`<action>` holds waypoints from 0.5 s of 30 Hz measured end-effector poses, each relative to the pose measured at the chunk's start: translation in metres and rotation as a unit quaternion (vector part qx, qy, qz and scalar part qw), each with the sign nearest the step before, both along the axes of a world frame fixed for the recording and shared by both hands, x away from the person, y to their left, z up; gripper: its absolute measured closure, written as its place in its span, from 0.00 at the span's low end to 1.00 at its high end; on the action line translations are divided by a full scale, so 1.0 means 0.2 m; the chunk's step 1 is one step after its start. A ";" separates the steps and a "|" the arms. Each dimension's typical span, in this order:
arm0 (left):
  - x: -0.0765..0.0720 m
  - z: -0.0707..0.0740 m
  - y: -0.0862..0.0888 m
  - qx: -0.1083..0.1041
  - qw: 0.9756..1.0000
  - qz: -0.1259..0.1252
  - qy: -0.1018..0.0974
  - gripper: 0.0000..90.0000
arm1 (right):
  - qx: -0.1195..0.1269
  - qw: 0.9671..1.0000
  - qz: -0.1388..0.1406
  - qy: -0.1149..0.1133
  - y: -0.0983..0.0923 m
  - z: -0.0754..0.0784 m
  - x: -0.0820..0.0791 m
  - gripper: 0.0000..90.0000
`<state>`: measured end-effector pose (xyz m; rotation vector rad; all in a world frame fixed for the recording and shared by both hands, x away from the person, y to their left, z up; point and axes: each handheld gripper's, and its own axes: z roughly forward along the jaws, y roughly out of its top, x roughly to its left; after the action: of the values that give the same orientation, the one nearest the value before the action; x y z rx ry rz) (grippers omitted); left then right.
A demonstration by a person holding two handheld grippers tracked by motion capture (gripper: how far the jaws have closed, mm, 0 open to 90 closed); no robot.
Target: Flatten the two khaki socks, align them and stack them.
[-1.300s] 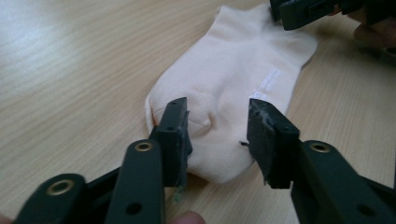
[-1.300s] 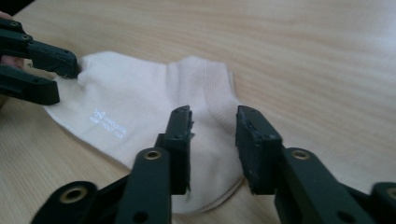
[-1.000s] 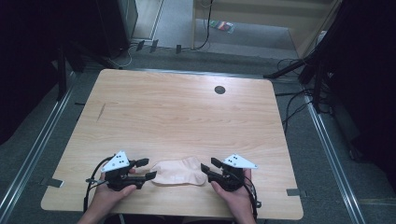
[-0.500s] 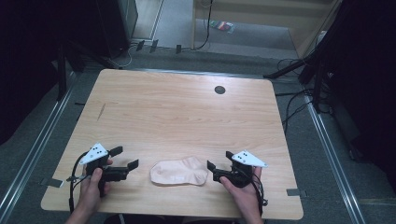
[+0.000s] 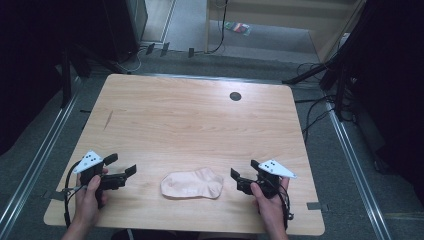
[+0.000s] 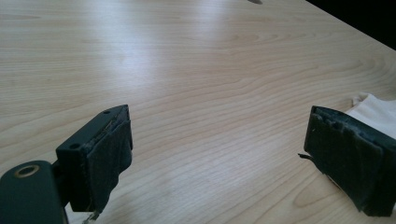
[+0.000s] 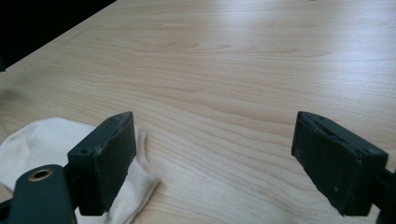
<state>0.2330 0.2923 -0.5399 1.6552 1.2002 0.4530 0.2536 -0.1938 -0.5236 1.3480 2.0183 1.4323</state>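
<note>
Between the two grippers, on the near edge of the wooden table (image 5: 190,120), lies the pale folded sock (image 5: 192,184), flat, long axis running straight from one gripper to the other.

Right gripper (image 5: 239,181): jaws spread wide, nothing between them, having just been opening. The sock sits just off its jaw tips, toward the person's left; in the right gripper view the sock (image 7: 46,144) shows low beside and partly behind one jaw, outside the gap. Apart from the cloth, but near.

Left gripper (image 5: 125,175): jaws also apart and empty, likewise just opened. The sock lies toward the person's right, with a clear strip of bare tabletop in between. In the left gripper view only a corner of the sock (image 6: 373,109) peeks out past the far jaw.

Right hand is the nearer one. Both grippers point inward along the sock's long axis, so either can take an end head-on; the left has more table to cross. Edges lie flat on the wood, so I'd expect a low approach is needed to get a pad under the cloth.
</note>
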 end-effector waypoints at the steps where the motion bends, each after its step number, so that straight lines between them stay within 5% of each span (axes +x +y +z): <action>1: 0.00 0.00 0.02 0.003 1.000 0.007 0.000 0.09 | -0.001 1.000 -0.005 -0.003 -0.02 0.00 0.01 0.15; 15: -0.01 -0.01 0.15 0.012 0.999 0.046 -0.003 0.09 | 0.000 0.998 -0.055 -0.007 -0.21 0.01 0.04 0.15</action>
<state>0.2314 0.3224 -0.5419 1.6218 1.2748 0.5326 0.2614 -0.2356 -0.5224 1.4223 1.9040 1.3879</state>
